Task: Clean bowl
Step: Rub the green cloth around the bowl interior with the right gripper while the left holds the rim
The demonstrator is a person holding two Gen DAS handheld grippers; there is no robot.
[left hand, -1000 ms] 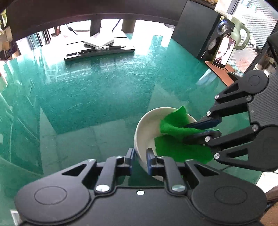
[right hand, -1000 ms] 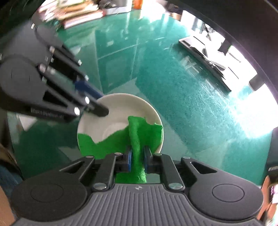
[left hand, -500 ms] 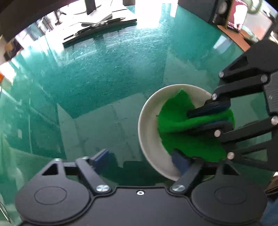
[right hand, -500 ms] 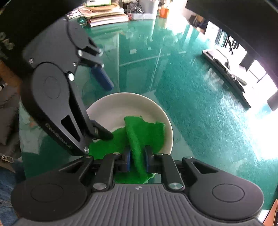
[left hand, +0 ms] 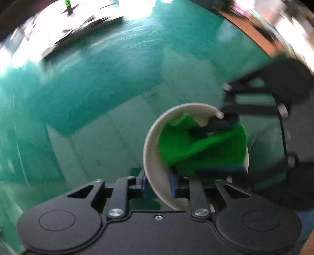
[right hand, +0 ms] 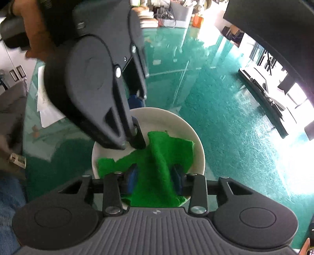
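Note:
A white bowl (left hand: 155,149) sits on the green glass table with a green cloth (left hand: 198,145) inside it. My left gripper (left hand: 159,182) straddles the bowl's near rim, one finger outside and one inside, closed on the wall. In the right wrist view the bowl (right hand: 172,119) holds the green cloth (right hand: 159,160), which lies between my right gripper's (right hand: 155,178) parted fingers. The fingers stand apart with the cloth loose between them. The left gripper (right hand: 137,117) reaches into the bowl from the left.
The green glass table (left hand: 98,88) spreads around the bowl. A dark flat stand (right hand: 263,98) lies at the far right. Papers (right hand: 45,102) lie at the left edge. Books and clutter (right hand: 157,17) sit at the far end.
My left gripper, open half a second ago, has closed on the bowl's rim. My right gripper, which was shut on the cloth, has opened. The bowl has tilted towards the left camera.

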